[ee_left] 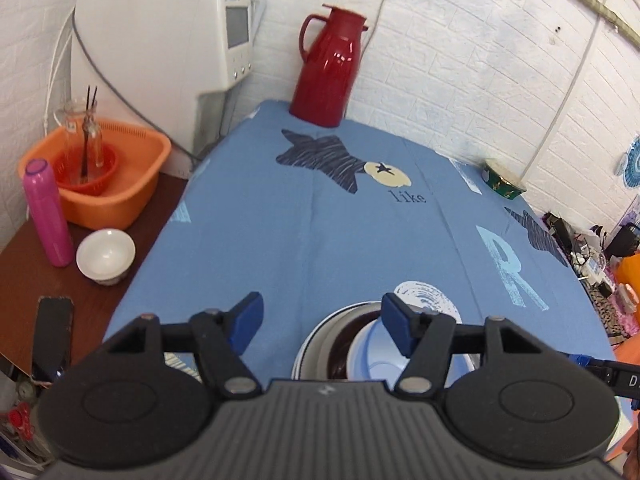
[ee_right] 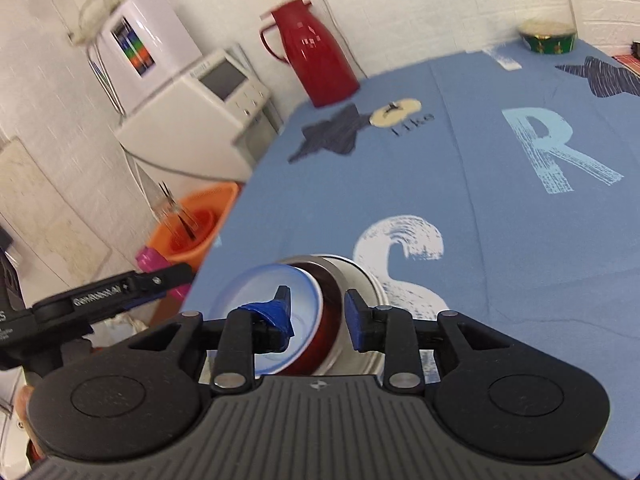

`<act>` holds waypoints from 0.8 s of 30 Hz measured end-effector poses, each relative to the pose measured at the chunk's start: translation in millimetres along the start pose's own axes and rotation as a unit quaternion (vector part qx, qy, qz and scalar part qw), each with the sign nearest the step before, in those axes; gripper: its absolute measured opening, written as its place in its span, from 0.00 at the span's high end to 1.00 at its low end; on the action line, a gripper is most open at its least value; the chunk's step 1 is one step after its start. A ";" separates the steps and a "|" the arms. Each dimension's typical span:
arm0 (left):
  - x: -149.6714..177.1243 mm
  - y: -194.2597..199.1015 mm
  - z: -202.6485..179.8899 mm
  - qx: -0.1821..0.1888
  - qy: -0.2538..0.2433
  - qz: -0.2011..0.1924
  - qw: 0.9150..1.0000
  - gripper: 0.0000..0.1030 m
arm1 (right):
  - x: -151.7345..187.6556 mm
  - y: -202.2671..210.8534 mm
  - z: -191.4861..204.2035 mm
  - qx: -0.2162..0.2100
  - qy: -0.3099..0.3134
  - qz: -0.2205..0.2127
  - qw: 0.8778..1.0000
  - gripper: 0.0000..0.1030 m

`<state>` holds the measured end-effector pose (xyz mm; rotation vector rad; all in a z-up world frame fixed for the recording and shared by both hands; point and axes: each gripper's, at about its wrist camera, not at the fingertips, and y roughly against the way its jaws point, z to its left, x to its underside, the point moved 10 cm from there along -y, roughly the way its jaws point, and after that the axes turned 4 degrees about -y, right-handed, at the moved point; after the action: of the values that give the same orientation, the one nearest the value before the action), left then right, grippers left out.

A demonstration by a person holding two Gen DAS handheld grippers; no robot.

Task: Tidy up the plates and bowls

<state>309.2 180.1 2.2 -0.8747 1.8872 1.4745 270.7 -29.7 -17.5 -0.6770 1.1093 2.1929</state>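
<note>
Nested bowls low centre on the blue tablecloth (ee_right: 460, 208): light blue bowl (ee_right: 304, 292) inside dark red bowl (ee_right: 326, 320) inside steel bowl (ee_right: 360, 276). Right gripper (ee_right: 316, 312) half-spread, straddling the rims, not clamped. Left gripper (ee_left: 320, 320) wide, nothing held, stack just under its right-hand finger. Red thermos (ee_left: 330, 68) top centre. White cup (ee_left: 105, 254) left, beside the pink bottle (ee_left: 46, 212).

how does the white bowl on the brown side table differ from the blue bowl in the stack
The white bowl stands alone and upright on the brown side table; the blue bowl is nested in a dark red bowl inside a metal one, on the blue cloth. No gripper is near the white bowl; the right gripper straddles the blue bowl's rim. Both look empty.
</note>
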 end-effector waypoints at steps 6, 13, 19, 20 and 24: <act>13.5 20.8 -38.4 -0.023 -0.044 -0.039 0.998 0.37 | 3.2 11.6 -5.4 -0.022 -0.044 -0.062 0.997 0.84; 40.0 49.9 -81.2 -0.014 -0.060 -0.072 0.996 0.36 | 17.9 43.8 -26.7 -0.026 -0.085 -0.132 0.987 0.82; 76.6 68.4 -110.1 -0.018 -0.089 -0.081 0.993 0.34 | 42.6 65.4 -50.8 0.065 -0.078 -0.139 0.985 0.77; 84.5 70.9 -113.8 -0.016 -0.092 -0.078 0.993 0.34 | 47.5 68.8 -53.7 0.076 -0.074 -0.139 0.985 0.77; 117.5 78.9 -125.8 0.000 -0.102 -0.064 0.993 0.34 | 65.9 87.4 -58.0 0.079 -0.065 -0.155 0.983 0.76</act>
<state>168.5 54.4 -14.9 -0.7971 1.6532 1.4278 174.2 -102.5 -44.6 -0.5856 1.0222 1.8380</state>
